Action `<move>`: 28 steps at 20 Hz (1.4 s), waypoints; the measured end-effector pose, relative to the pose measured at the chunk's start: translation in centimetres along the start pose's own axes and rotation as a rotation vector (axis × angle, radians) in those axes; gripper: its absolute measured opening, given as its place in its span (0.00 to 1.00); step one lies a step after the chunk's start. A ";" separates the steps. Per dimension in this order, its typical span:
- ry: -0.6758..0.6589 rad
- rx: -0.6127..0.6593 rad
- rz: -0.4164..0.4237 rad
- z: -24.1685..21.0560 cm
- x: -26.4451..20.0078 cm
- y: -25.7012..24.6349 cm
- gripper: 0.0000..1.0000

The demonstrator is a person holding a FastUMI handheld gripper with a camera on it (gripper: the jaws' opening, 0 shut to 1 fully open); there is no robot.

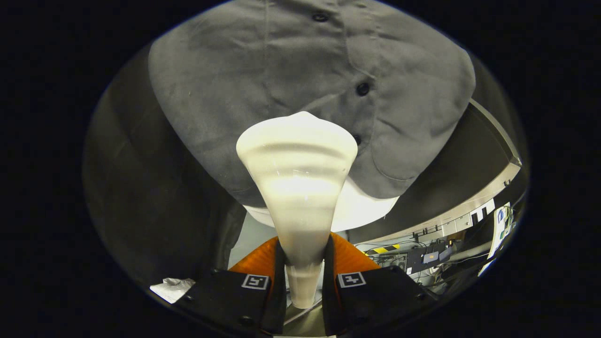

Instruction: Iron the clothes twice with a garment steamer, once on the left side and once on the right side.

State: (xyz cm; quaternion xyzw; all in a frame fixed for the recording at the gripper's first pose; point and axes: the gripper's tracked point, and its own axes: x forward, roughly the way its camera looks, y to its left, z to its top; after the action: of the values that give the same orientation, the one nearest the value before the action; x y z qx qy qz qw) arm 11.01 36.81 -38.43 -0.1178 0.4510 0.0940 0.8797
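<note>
To the left of the fingers, a crumpled white cloth or paper (173, 287) is lying low down, well apart from the work. At the centre, the gripper (304, 281) is clamping the narrow neck of the cream garment steamer head (298, 178), one finger pressing each side; the grip is sitting low on the neck, presumably so the flared head is projecting freely toward the fabric. The head is pointing forward and slightly upward along the fingers, its broad end lying over the lower part of the grey shirt (291, 75), near the button placket (362, 89) (whether it is actually touching the cloth cannot be told). The shirt is hanging spread flat, apparently so the steamer can be run over each half; a white layer (364, 211) is showing beneath its hem. To the right, beyond the shirt, a cluttered bench with cables (422, 256) is standing well apart. Judged from the placement, a pass is under way near the shirt's middle.
</note>
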 end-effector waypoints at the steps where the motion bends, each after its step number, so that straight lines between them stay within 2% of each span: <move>1: -0.017 0.016 0.005 0.6 -0.8 -0.3 0.40; 6: -0.136 0.035 0.014 4.6 -6.5 -3.0 0.39; 9: -0.214 0.051 0.015 5.4 -9.1 -6.9 0.39; 15: -0.385 0.046 0.055 11.0 -18.5 -10.1 0.39; 20: -0.518 0.047 0.043 14.7 -25.4 -14.7 0.39; 28: -0.701 0.063 0.042 15.3 -34.1 -23.0 0.39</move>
State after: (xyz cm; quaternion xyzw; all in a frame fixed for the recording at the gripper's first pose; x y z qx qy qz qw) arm 9.45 17.32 0.83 -0.0419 0.1268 0.1329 0.9821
